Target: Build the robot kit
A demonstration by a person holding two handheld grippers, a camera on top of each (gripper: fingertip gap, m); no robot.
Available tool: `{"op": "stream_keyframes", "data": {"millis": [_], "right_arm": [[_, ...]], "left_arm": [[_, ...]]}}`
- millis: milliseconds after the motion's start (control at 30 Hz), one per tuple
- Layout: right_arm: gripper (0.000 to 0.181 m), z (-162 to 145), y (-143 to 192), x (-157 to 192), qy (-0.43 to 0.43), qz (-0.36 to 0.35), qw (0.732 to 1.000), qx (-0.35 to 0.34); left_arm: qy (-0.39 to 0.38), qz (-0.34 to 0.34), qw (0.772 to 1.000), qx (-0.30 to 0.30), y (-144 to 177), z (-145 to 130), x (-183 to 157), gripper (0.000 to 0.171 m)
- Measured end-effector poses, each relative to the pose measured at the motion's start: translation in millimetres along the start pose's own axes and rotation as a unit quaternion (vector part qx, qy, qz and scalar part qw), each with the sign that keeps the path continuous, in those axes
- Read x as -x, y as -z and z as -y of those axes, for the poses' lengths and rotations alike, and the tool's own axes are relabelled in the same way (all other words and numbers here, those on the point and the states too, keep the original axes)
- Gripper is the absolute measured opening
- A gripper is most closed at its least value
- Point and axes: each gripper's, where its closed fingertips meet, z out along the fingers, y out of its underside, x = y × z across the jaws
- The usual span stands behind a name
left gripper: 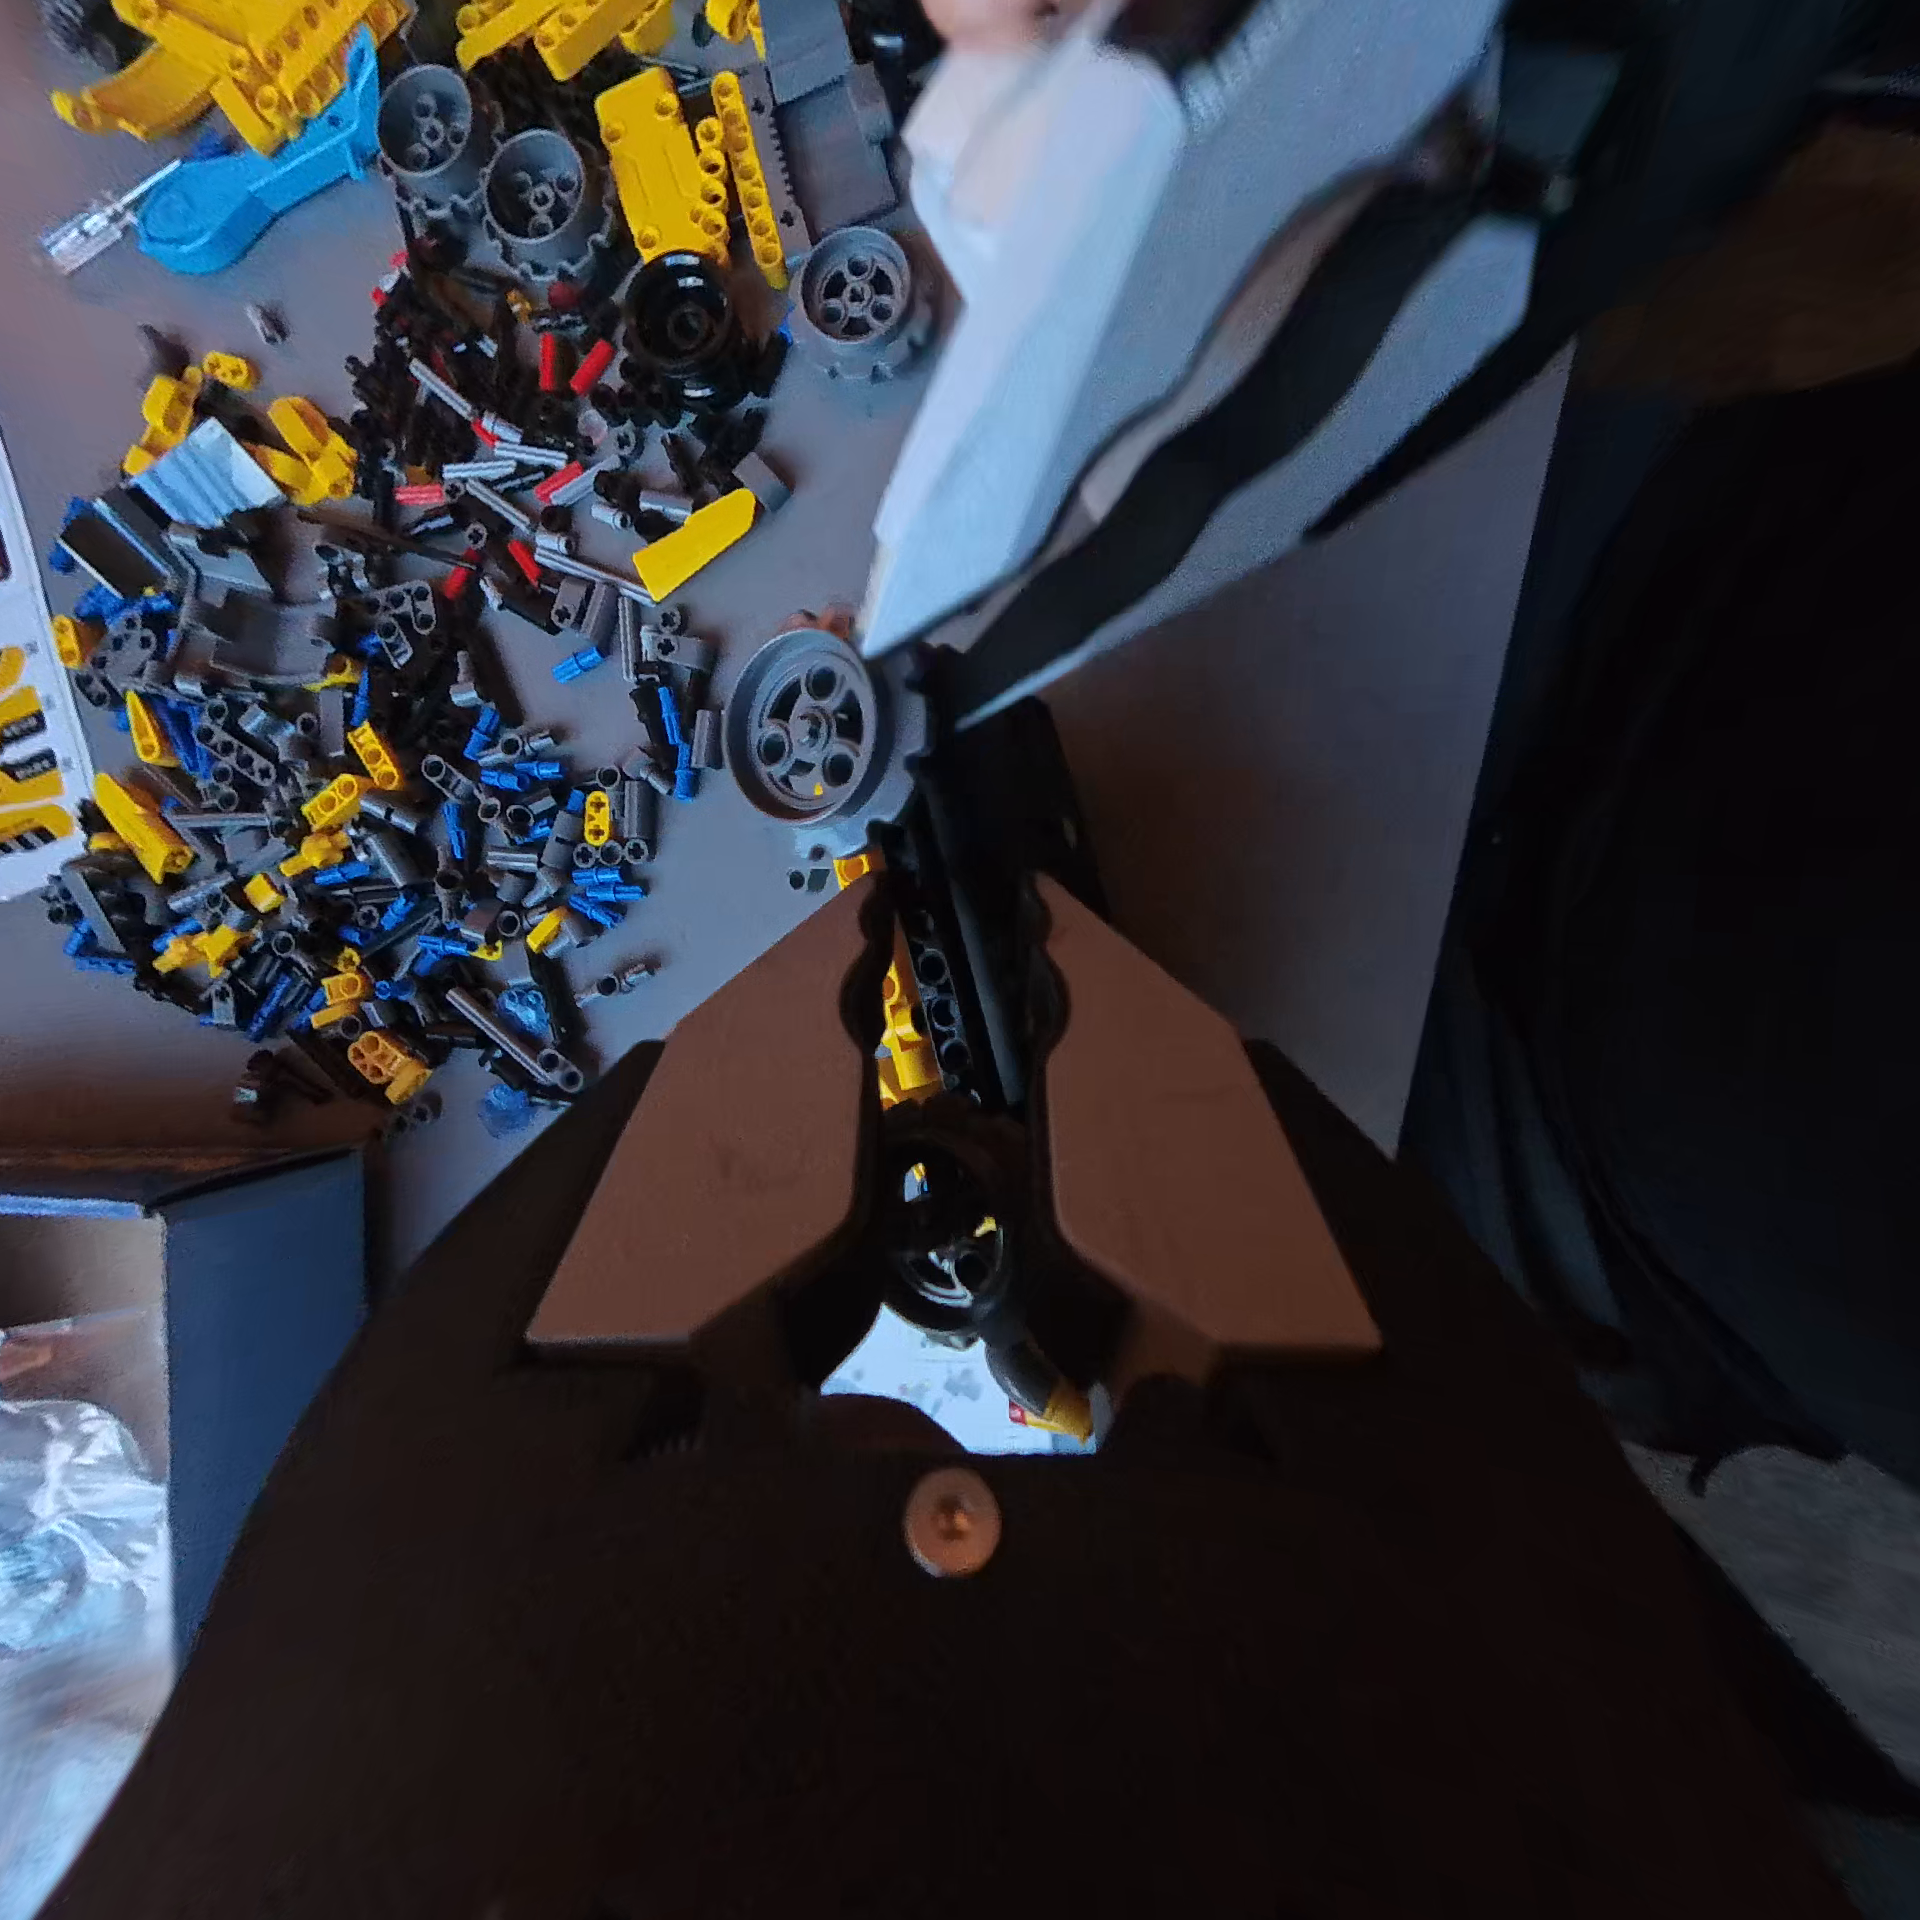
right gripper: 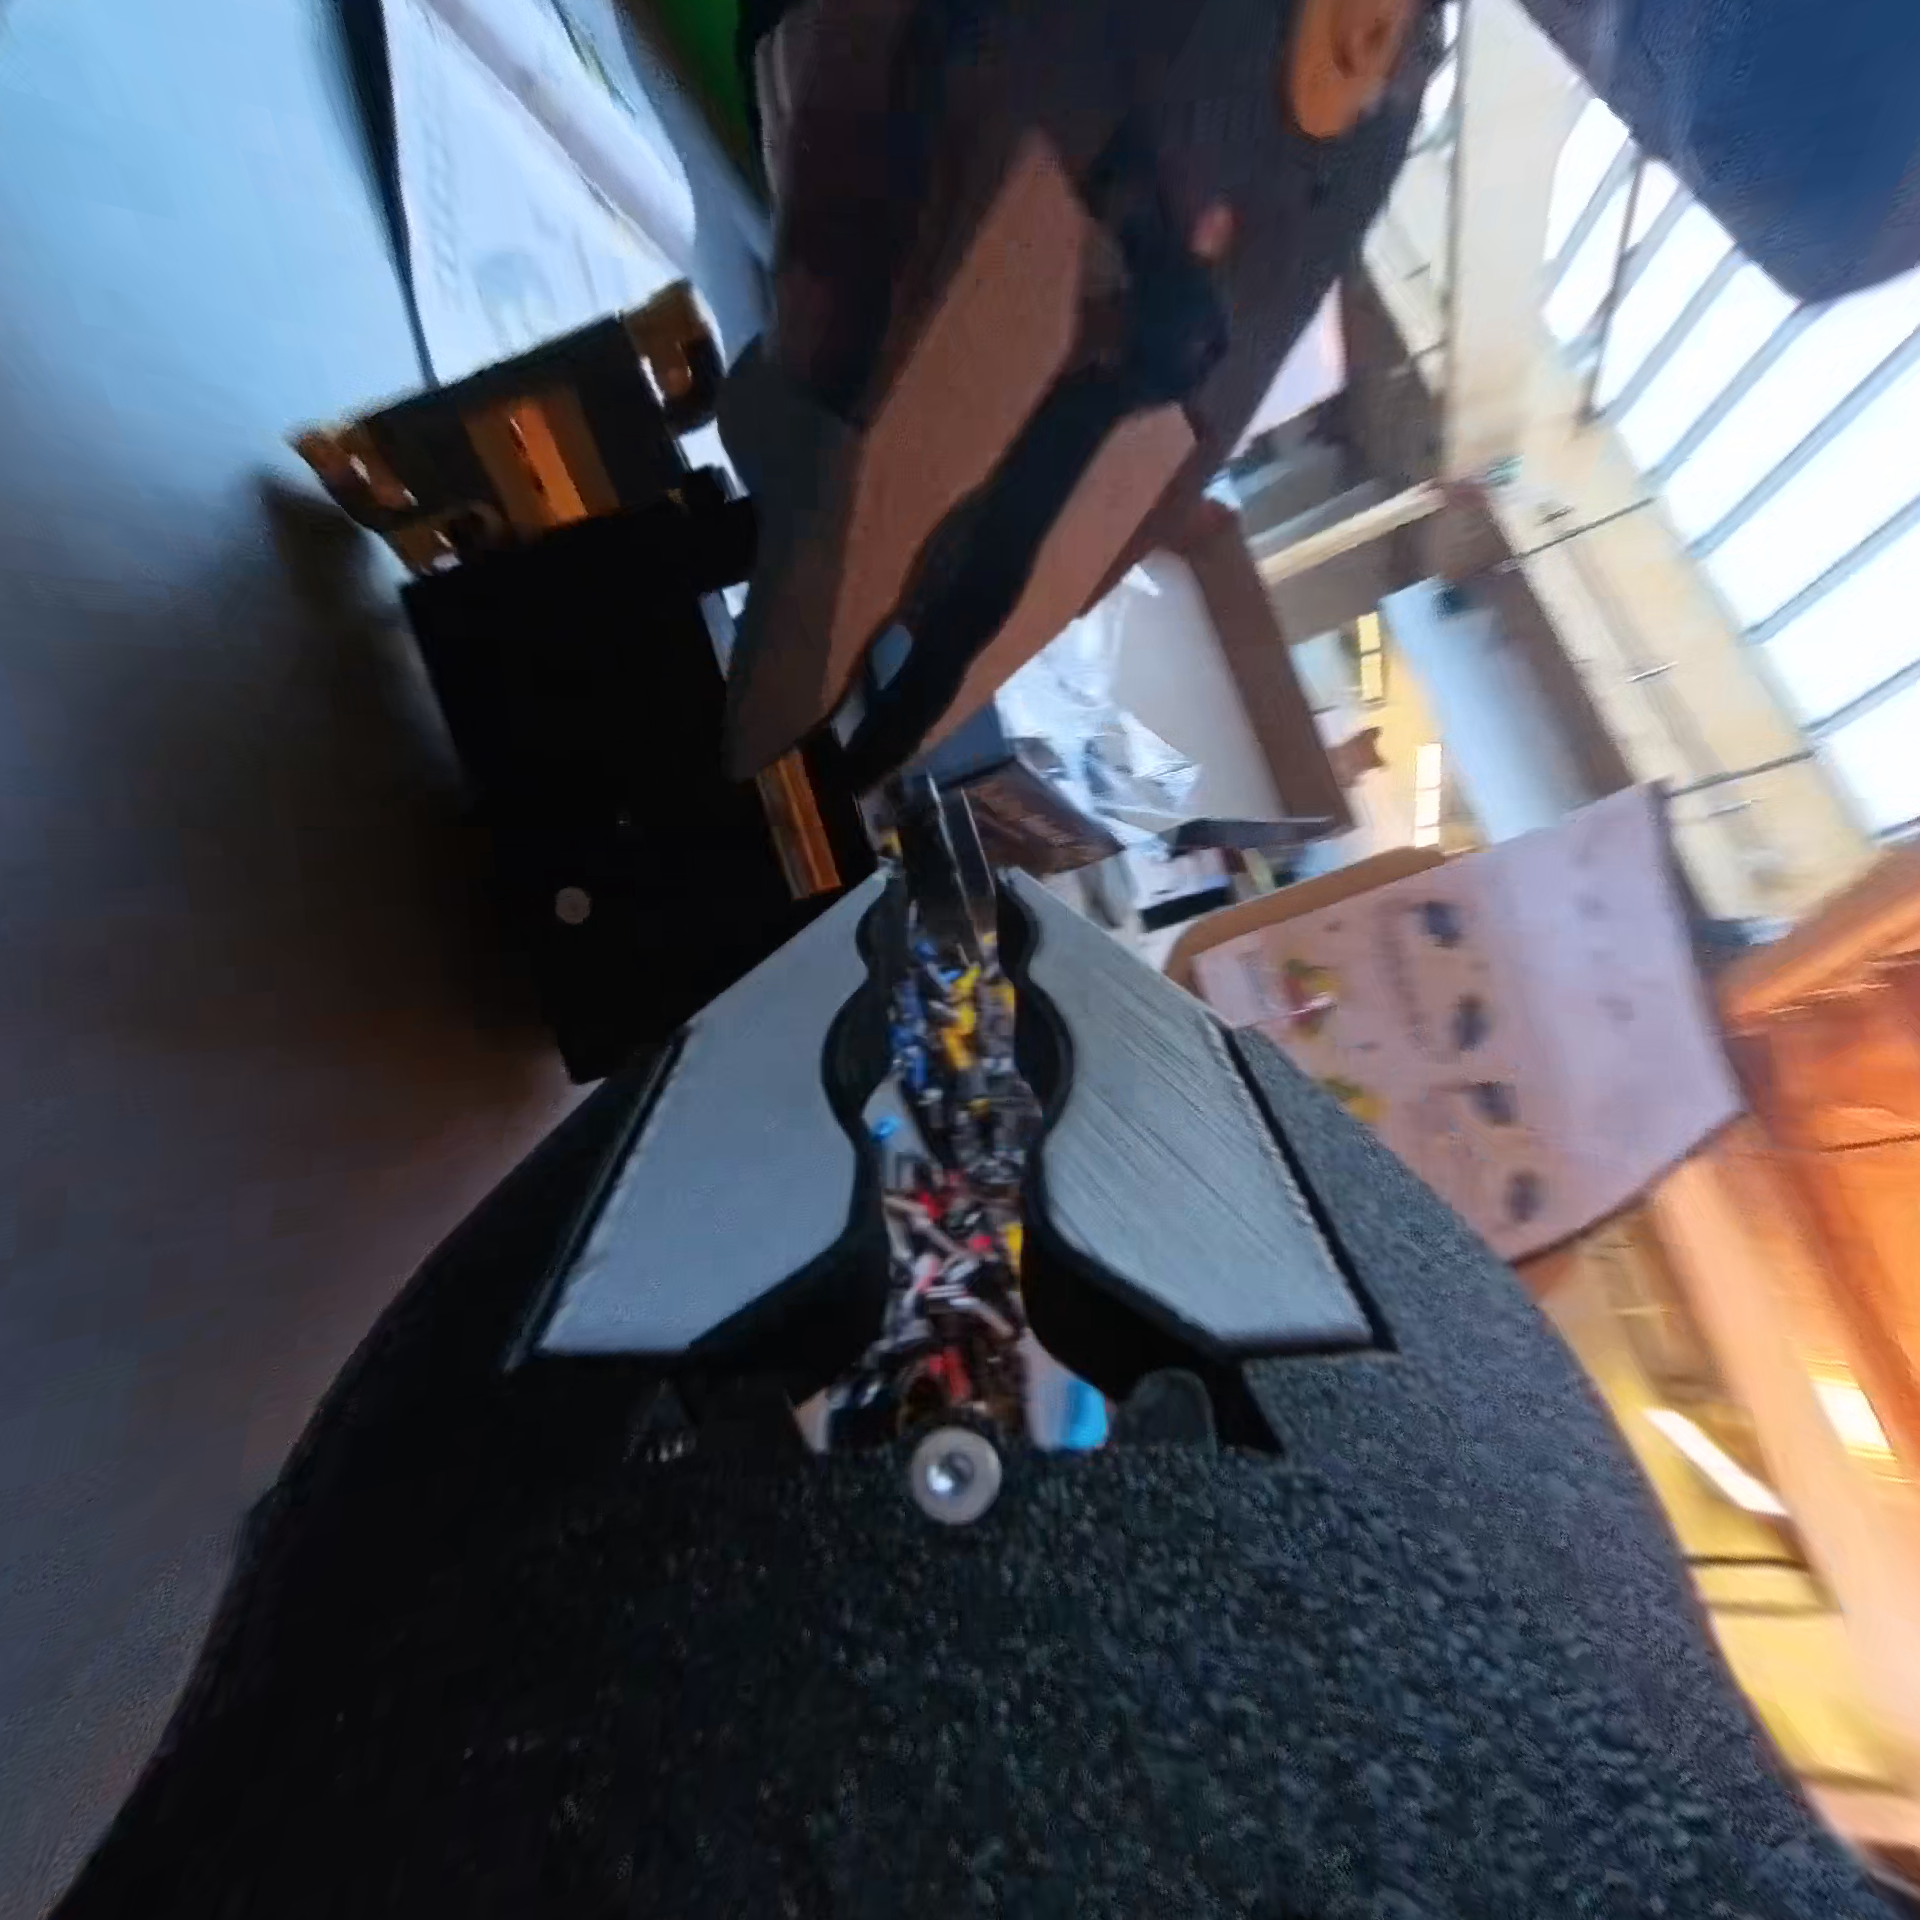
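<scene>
No legible text in either view. Bearers of print: white sticker sheet (left gripper: 31, 727) at the left edge of the grey table (left gripper: 1247, 831), yellow-and-black decals, lettering too small to read; pale printed sheet (right gripper: 1455, 1039) at right in the right wrist view, motion-blurred, only small dark and yellow figures discernible.

R gripper (right gripper: 951, 914) jaws pinch thin dark strip (right gripper: 940, 847), L gripper (right gripper: 873, 717) just above, blurry.

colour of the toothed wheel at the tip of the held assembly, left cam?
Dark grey toothed wheel; clearest in the left wrist view.
</scene>
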Motion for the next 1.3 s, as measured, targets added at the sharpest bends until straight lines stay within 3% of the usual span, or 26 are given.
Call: {"op": "stream_keyframes", "data": {"millis": [133, 167, 200, 267, 333, 367, 467, 567, 733, 900, 967, 1033, 1300], "right_arm": [[0.022, -11.1, 8.0, 1.7, -0.165, 0.091, 0.982, -0.008], [0.009, -12.6, 8.2, 8.7, -0.238, 0.136, 0.962, -0.008], [0.007, -16.3, 6.7, 9.9, -0.314, 0.161, 0.936, -0.001], [0.038, -16.7, 7.3, 10.4, -0.435, 0.208, 0.876, -0.01], [0.051, -13.1, 9.7, 6.3, -0.486, 0.229, 0.842, -0.042], [0.061, -15.9, 7.7, 6.0, -0.487, 0.229, 0.842, -0.044], [0.06, -11.4, -1.2, 13.8, -0.478, 0.262, 0.836, -0.056], [0.034, -6.9, -12.2, 24.0, -0.46, 0.295, 0.835, -0.059], [0.031, -4.1, -16.6, 20.8, -0.479, 0.292, 0.823, -0.09], [0.027, -0.5, -16.6, 18.8, -0.464, 0.282, 0.832, -0.114], [0.026, 5.6, -16.1, 15.6, -0.477, 0.285, 0.821, -0.132], [0.025, 0.1, -20.3, 16.5, -0.485, 0.279, 0.82, -0.117], [0.025, -1.2, -22.7, 18.2, -0.496, 0.284, 0.814, -0.107]], "left_arm": [[-0.05, -0.002, 0.999, 0.006, 0.1, -0.7, 0.4, 0.02], [-0.056, -0.003, 0.998, 0.005, -0.1, -0.3, 1.0, 0.02], [-0.053, -0.003, 0.999, 0.002, -0.5, 0.4, 1.4, 0.02], [-0.048, 0.0, 0.999, -0.001, -0.6, 1.3, 1.1, 0.02], [-0.052, 0.006, 0.999, -0.004, 0.4, 1.1, -0.2, 0.02], [-0.054, 0.004, 0.999, -0.007, 0.9, 0.9, -1.5, 0.02], [-0.06, -0.005, 0.998, -0.019, 1.2, 1.6, -3.1, 0.02], [-0.084, -0.012, 0.996, -0.03, 1.0, 2.9, -5.8, 0.02], [-0.062, -0.003, 0.997, -0.04, 4.1, -0.1, -2.5, 0.022], [0.046, 0.027, 0.998, -0.016, -1.6, -7.5, 18.5, 0.073], [0.046, -0.012, 0.998, 0.042, -14.3, -22.9, 8.5, 0.07], [0.031, -0.051, 0.996, 0.065, -21.1, -25.7, -4.1, 0.043], [-0.006, -0.03, 0.993, 0.111, -24.0, -29.2, -0.3, 0.042]]}}
